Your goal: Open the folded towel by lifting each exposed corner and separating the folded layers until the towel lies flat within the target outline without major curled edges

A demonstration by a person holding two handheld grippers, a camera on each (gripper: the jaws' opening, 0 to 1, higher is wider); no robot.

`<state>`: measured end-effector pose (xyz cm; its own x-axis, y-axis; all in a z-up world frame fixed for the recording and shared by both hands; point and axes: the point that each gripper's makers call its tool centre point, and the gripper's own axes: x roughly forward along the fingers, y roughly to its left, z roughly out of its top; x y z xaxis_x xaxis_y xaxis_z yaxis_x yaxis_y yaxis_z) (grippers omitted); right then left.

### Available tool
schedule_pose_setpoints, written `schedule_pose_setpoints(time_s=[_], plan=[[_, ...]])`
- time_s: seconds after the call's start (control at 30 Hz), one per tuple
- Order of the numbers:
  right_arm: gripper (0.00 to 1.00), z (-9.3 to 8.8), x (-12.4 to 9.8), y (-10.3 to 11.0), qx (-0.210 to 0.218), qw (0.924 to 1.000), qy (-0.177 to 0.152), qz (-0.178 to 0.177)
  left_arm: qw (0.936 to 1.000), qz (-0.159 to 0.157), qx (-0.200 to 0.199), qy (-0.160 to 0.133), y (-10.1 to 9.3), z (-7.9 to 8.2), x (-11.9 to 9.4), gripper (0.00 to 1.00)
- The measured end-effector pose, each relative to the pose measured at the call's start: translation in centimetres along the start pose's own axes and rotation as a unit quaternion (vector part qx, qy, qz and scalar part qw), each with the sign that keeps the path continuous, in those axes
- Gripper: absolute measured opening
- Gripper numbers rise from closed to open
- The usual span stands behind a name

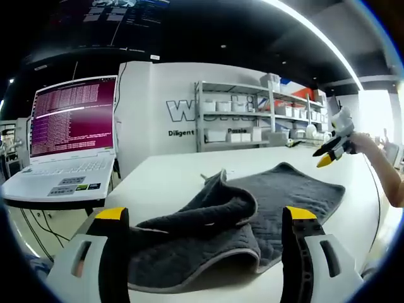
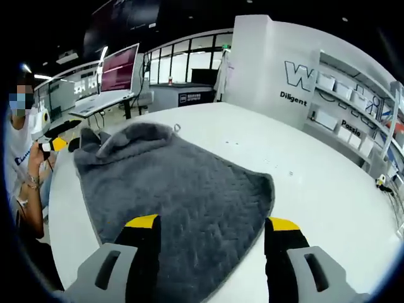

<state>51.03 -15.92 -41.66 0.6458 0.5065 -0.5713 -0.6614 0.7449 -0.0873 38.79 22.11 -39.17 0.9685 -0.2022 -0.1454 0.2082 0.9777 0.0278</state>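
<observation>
Towel (image 1: 252, 202), dark grey, quilted, pale edging, on white bench (image 1: 170, 170). Near end bunched in raised folds just ahead of left hand-held gripper (image 1: 205, 218); far part lies flat. Left jaws spread wide, grasping nothing, towel's bunched edge between them. Right hand-held gripper (image 2: 211, 224) over flat end of towel (image 2: 183, 189), jaws spread, nothing grasped. Bench (image 2: 315, 183) bare beyond towel. Right hand-held gripper (image 1: 331, 154) also seen beyond towel's far edge. Laptop (image 1: 66, 139) with lit screen on stand left of bench. Shelves (image 1: 252, 113) along back wall.
</observation>
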Motion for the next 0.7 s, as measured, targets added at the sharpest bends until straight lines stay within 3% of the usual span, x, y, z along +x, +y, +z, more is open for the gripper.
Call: schedule_pose_setpoints(time_s=[0.2, 0.7], plan=[[0.47, -1.0, 1.9, 0.2, 0.014, 0.9997, 0.012, 0.019, 1.0000, -0.003, 0.002, -0.001, -0.4, 0.1, 0.0, 0.99], [0.35, -4.9, 5.4, -1.0, 0.061, 0.9959, 0.055, 0.038, 1.0000, 0.000, 0.003, -0.003, -0.4, 0.3, -0.2, 0.99]])
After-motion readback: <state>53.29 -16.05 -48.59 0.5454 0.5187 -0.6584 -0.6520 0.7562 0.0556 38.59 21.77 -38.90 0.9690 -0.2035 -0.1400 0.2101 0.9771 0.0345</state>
